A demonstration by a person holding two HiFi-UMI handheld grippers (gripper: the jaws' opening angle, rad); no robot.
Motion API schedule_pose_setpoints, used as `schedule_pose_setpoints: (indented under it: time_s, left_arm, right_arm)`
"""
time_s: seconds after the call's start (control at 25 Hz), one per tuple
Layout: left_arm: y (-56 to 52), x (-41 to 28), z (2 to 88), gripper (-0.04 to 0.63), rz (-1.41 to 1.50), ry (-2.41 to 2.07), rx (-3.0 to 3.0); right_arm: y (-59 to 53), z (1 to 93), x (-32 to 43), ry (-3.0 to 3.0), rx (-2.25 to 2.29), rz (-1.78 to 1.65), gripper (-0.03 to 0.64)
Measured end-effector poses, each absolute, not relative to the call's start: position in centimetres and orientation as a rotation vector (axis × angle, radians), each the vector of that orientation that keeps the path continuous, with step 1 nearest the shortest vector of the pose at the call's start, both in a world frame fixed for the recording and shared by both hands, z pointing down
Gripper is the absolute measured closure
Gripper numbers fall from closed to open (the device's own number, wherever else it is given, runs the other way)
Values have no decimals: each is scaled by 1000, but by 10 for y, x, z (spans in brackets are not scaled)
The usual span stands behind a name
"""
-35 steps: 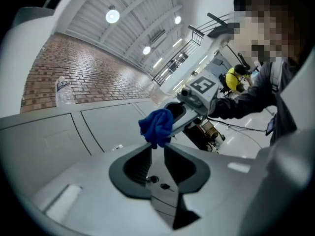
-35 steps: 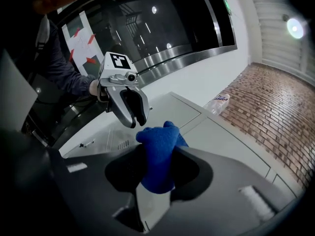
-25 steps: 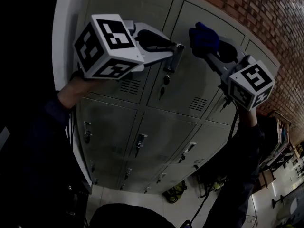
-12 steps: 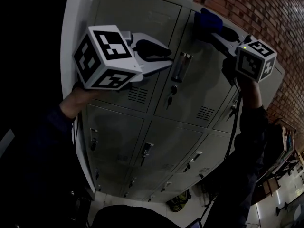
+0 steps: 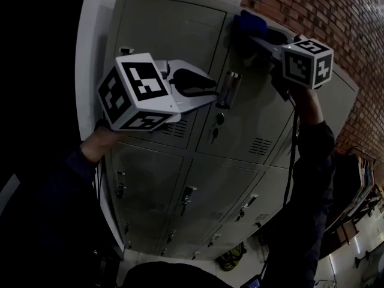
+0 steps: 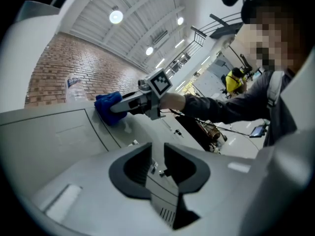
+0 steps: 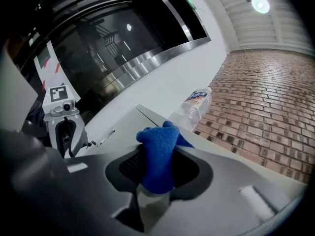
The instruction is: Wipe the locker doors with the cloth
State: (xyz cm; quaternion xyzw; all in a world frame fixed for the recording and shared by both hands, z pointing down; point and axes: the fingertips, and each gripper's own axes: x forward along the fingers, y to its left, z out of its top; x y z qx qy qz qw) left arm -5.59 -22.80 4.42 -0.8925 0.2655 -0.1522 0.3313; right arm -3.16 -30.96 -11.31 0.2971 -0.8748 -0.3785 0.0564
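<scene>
Grey lockers (image 5: 162,35) fill the head view. My right gripper (image 5: 251,36) is shut on a blue cloth (image 5: 248,23) and presses it against the top left corner of the upper middle door (image 5: 258,113). In the right gripper view the cloth (image 7: 160,141) is bunched between the jaws of that gripper (image 7: 158,159). My left gripper (image 5: 211,93) hovers in front of the upper doors, just left of the middle door's metal latch (image 5: 230,89). Its jaws (image 6: 157,162) stand a narrow gap apart with nothing between them. The left gripper view also catches the cloth (image 6: 107,108) on the door.
A clear plastic bottle (image 7: 196,104) lies on top of the lockers against a brick wall (image 5: 336,23). Lower rows of doors with latches (image 5: 187,194) run down to the floor. A white pillar (image 5: 90,53) borders the lockers on the left.
My right gripper has carried the cloth up and to the left, to the top corner of the middle door. The left gripper has stayed by the latch.
</scene>
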Motion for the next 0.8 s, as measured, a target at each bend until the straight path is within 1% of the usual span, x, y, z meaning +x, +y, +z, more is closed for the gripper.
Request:
schedule_pose_setpoints:
  time_s: [0.4, 0.8]
  left_arm:
    - [-241, -34, 40, 540, -375, 643, -2340]
    - [-256, 6, 41, 539, -363, 548, -2359]
  right_arm:
    - [-320, -113, 17, -2556, 1027, -1140, 494]
    - [-335, -112, 101, -2529, 1199, -1057, 494]
